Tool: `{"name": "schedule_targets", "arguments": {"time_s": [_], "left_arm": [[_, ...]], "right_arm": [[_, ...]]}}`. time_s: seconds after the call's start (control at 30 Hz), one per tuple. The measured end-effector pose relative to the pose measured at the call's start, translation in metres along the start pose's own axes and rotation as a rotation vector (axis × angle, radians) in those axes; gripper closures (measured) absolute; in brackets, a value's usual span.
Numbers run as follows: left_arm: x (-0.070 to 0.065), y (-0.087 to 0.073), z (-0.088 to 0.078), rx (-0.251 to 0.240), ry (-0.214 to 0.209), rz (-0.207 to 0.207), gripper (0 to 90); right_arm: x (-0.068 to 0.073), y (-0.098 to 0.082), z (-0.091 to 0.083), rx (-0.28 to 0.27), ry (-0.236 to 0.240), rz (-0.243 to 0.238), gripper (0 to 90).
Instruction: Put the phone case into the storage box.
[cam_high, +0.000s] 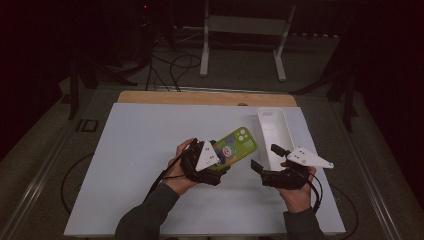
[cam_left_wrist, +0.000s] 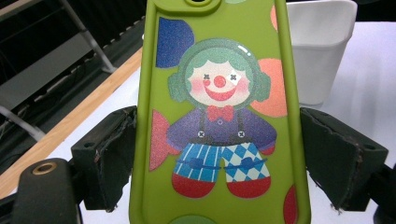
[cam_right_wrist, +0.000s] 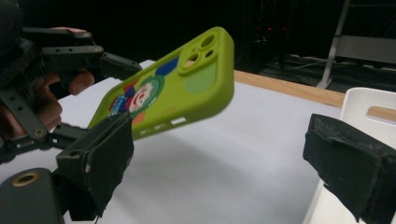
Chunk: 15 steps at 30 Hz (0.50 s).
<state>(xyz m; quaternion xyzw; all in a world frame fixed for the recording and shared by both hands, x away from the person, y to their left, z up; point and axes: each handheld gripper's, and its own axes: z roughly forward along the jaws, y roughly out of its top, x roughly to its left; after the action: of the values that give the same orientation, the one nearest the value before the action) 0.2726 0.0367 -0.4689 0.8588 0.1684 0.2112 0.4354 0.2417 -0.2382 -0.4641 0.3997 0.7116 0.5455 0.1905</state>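
A lime-green phone case (cam_high: 236, 144) printed with a clown is held tilted above the white table. My left gripper (cam_high: 221, 162) is shut on its lower end. In the left gripper view both pads press the long edges of the case (cam_left_wrist: 219, 116), clown side facing the camera. My right gripper (cam_high: 266, 158) hovers just to the right of it, jaws wide apart and empty. From the right gripper view the case (cam_right_wrist: 187, 79) hangs ahead and to the left, camera cut-out at its far end, with the left gripper (cam_right_wrist: 70, 56) and a hand behind it.
A long white tray (cam_high: 275, 130) lies on the table's right side, close beside my right gripper; its wall shows as the tray (cam_right_wrist: 369, 107) and the tray (cam_left_wrist: 322, 46). A wooden strip (cam_high: 200, 97) runs along the far edge of the white mat (cam_high: 145, 150).
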Motion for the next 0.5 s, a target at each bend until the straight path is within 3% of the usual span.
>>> {"name": "schedule_targets", "arguments": {"time_s": [0.2,0.5], "left_arm": [[-0.003,0.001,-0.001,-0.009,-0.009,0.0,16.3],[-0.007,0.003,-0.001,-0.028,-0.043,0.006,16.2]], "right_arm": [[0.004,0.004,0.006,0.002,0.013,-0.001,9.8],[0.006,0.006,0.013,0.013,0.047,0.037,15.9]]}}
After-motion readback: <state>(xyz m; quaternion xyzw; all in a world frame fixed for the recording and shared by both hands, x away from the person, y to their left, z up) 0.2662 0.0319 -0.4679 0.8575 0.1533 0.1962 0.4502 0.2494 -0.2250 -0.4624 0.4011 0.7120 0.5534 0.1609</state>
